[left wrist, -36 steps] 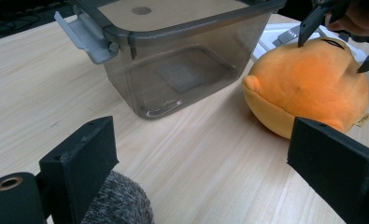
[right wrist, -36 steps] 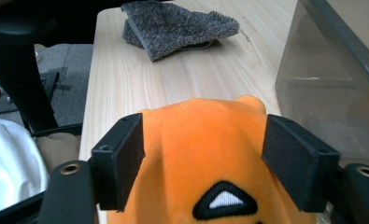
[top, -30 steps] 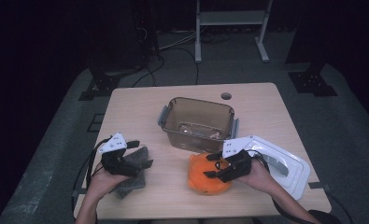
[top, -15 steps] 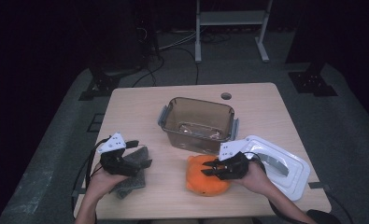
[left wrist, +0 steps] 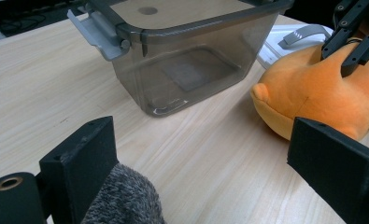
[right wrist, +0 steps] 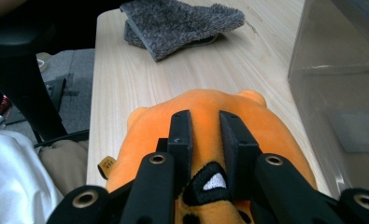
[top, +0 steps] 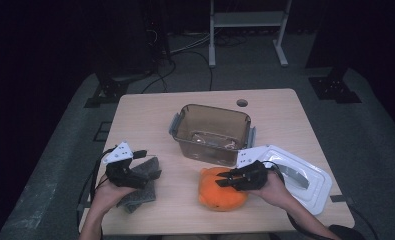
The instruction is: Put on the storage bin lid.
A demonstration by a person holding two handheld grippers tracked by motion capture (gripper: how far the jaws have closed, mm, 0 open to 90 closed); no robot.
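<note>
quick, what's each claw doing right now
Left claw: open, grey cloth by one jaw.
Right claw: just closed, pinching the orange plush.

- Left gripper: a black body topped by a pale grey three-cornered plate, with a black cable trailing from it, left of the wooden table's front edge.
- Its two jaws are flat black blocks; one has a round brass-ringed hole at its base.
- Right gripper: the same black build and grey plate, nearer the table's middle.
- Its black jaw arms each carry a brass-ringed screw hole.
- Forearms are bare, no sleeves.
</note>
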